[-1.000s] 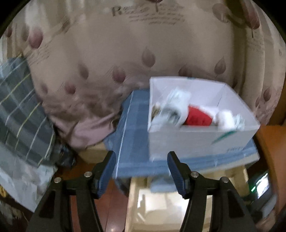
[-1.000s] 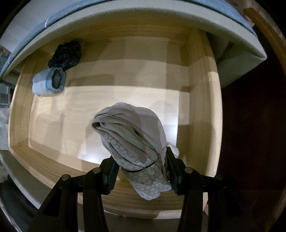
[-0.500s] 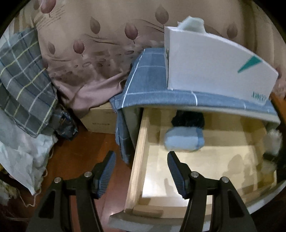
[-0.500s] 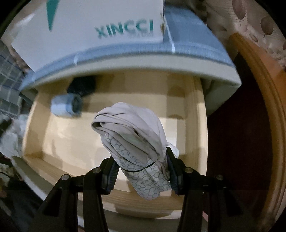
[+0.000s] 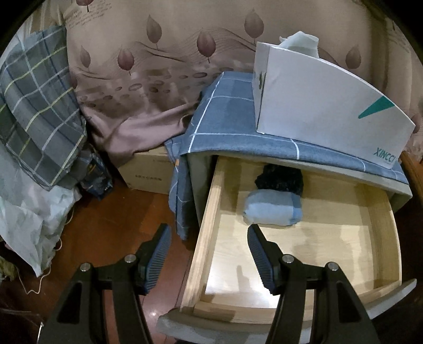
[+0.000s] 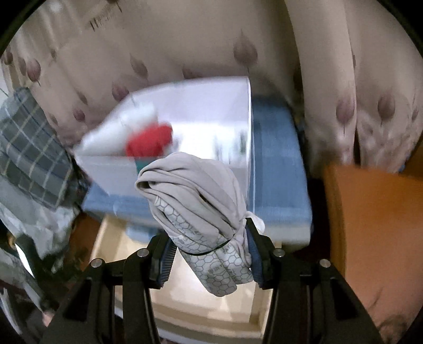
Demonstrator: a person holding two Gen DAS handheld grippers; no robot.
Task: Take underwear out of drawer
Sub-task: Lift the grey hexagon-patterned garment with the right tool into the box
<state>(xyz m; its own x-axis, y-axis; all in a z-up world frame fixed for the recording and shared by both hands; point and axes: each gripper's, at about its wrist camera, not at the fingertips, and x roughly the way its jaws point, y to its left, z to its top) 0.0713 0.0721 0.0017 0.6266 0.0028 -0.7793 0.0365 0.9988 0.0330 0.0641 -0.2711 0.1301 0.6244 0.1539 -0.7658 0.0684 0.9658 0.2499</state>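
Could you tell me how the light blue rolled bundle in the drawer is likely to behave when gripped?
The light blue bundle looks like soft rolled fabric, so probably light and squashy. Its rounded shape might roll if nudged.

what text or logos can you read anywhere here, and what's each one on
"XINCCI" in teal, on the lower corner of the white cardboard box on the nightstand.
Dark print on the leaf-patterned curtain, top left: too distorted to read.
Faint print on the brown carton under the curtain: too small to read.
Small print on the hexagon-patterned band of the grey underwear in the right gripper: illegible.
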